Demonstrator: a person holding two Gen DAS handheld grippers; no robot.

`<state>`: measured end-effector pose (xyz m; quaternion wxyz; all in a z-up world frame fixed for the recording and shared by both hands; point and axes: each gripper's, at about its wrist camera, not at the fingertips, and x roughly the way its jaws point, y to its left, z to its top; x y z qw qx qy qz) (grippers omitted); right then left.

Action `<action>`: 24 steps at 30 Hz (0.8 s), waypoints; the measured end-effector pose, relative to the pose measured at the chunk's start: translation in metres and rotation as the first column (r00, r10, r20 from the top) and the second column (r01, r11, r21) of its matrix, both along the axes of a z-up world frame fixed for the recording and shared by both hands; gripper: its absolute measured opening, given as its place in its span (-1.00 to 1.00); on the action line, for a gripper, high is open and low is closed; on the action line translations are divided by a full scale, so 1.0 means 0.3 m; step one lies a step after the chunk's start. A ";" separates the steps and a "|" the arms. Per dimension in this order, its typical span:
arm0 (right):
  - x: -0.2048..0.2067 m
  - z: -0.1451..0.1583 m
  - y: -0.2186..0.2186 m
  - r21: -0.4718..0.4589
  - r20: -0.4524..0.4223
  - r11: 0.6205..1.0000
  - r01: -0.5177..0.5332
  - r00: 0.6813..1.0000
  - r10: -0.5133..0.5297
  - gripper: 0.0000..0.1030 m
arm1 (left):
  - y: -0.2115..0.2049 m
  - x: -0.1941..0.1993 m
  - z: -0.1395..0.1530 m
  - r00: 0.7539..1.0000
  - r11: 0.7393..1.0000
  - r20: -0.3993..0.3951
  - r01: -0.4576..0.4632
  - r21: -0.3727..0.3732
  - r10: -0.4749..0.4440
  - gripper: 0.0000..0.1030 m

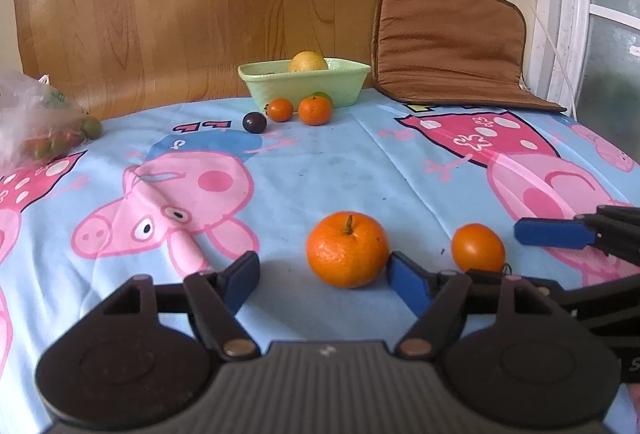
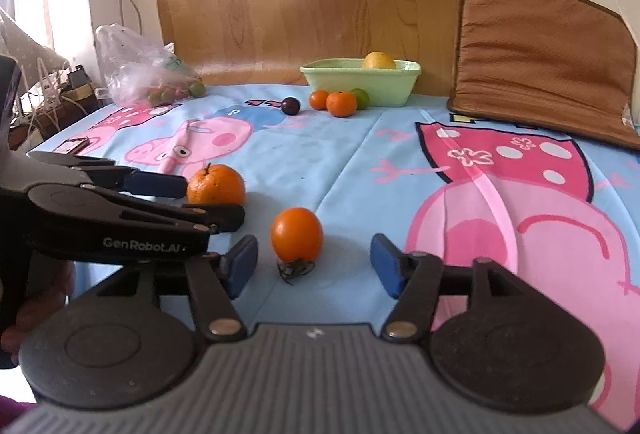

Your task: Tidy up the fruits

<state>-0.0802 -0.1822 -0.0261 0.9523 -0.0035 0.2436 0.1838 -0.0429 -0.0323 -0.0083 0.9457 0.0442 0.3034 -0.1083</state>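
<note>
Now both grippers are lining up near the table's front edge: left gripper point(image 1: 324, 280), fingers apart, is flanking the mandarin point(image 1: 347, 249); right gripper point(image 2: 314, 264), equally spread, is bracketing the persimmon point(image 2: 297, 234), presumably bound for the green bowl point(image 1: 348, 84) at the back edge.

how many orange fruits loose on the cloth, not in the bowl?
4. Mandarin at left gripper; smooth one at right gripper; two before the bowl. Others may be hidden.
</note>
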 end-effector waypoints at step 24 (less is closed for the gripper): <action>-0.005 0.006 0.015 -0.034 0.028 0.999 -0.013 1.000 0.014 0.40 | 0.021 0.003 0.005 1.000 0.999 -0.003 0.018 -0.041 -0.018 0.45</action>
